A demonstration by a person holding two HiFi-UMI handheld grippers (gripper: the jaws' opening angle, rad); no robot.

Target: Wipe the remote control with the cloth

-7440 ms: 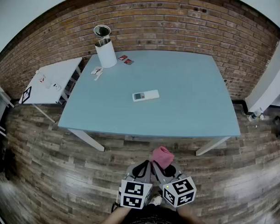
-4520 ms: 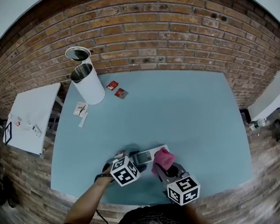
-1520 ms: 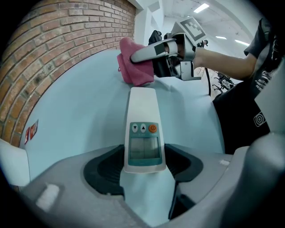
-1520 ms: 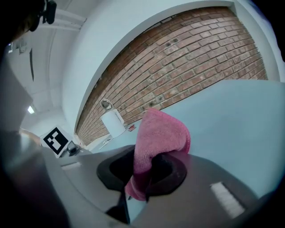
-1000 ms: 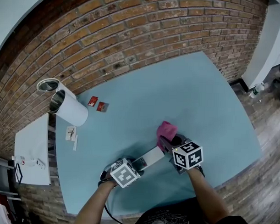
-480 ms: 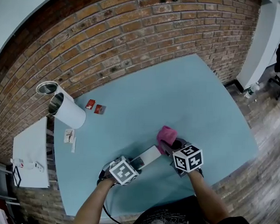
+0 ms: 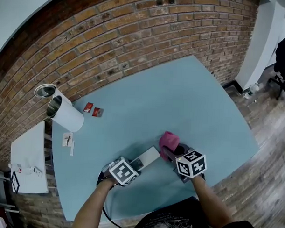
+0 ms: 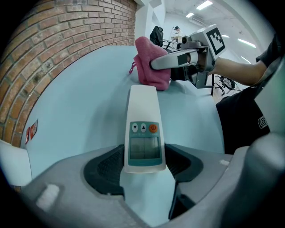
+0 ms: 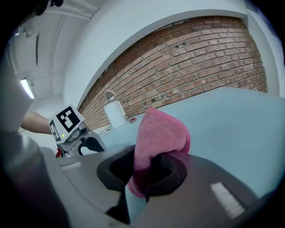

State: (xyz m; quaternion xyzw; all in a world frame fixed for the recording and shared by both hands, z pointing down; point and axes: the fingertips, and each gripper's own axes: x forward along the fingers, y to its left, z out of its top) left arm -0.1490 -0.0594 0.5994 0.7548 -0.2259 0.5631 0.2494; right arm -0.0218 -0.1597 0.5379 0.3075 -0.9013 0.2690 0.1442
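The white remote control (image 7: 145, 158) lies on the blue table (image 7: 180, 103), display and buttons up (image 8: 143, 129). My left gripper (image 7: 134, 166) points steeply down and is shut on the remote's near end, a pad against each side (image 8: 143, 165). A pink cloth (image 7: 168, 140) is bunched between the jaws of my right gripper (image 7: 172, 152), which is shut on it (image 9: 144, 171). In the left gripper view the cloth (image 8: 151, 62) rests just past the remote's far end; whether they touch I cannot tell.
A white cylinder container (image 7: 65, 114) and a round metal lid (image 7: 44, 90) stand at the table's far left. Two small red packets (image 7: 92, 110) and some paper slips (image 7: 68, 140) lie nearby. A small white side table (image 7: 26, 163) stands left, a brick wall behind.
My right gripper has shifted a little across the table with the cloth, closer to the remote's far end. The left gripper and the remote have stayed in place.
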